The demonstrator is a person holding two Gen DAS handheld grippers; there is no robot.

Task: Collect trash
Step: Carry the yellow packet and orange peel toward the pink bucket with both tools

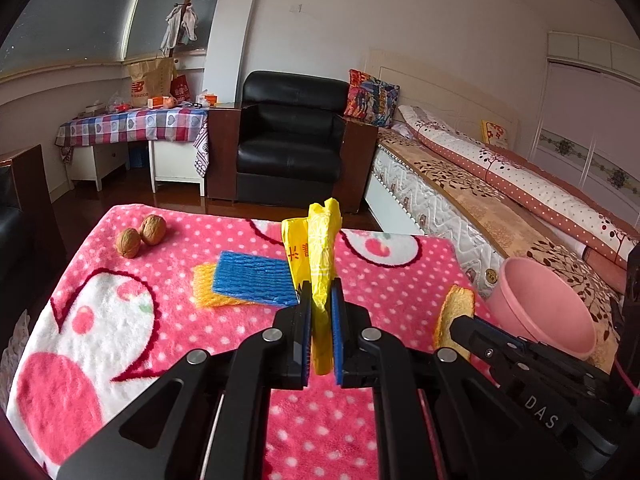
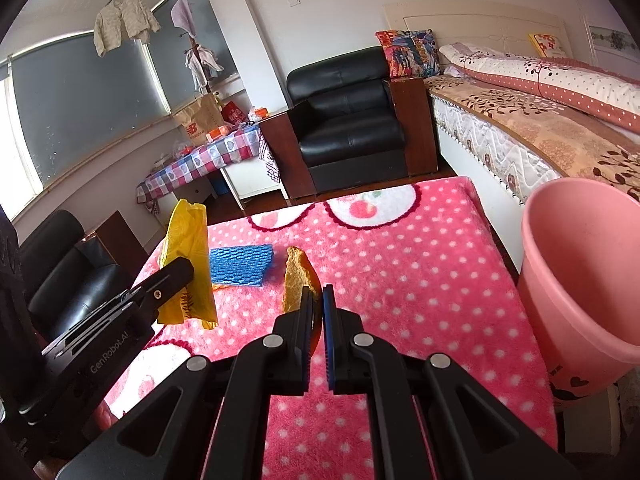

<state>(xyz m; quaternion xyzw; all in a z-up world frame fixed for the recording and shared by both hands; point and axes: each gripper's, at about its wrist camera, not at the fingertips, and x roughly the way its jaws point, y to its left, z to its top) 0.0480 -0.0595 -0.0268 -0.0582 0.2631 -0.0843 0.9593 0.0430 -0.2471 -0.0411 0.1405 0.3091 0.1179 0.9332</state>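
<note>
Pinching yellow wrapper (image 1: pixel 320 264) in left gripper (image 1: pixel 321 292), peel (image 2: pixel 298 280) in right gripper (image 2: pixel 318 296)

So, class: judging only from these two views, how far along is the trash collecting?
Done: nothing shows as binned; the part of the pink bin in view looks empty. In hand: the left gripper is shut on a yellow wrapper, and the right gripper is shut on an orange peel. Left: the blue foam net over an orange foam net, and perhaps the two walnuts.
</note>
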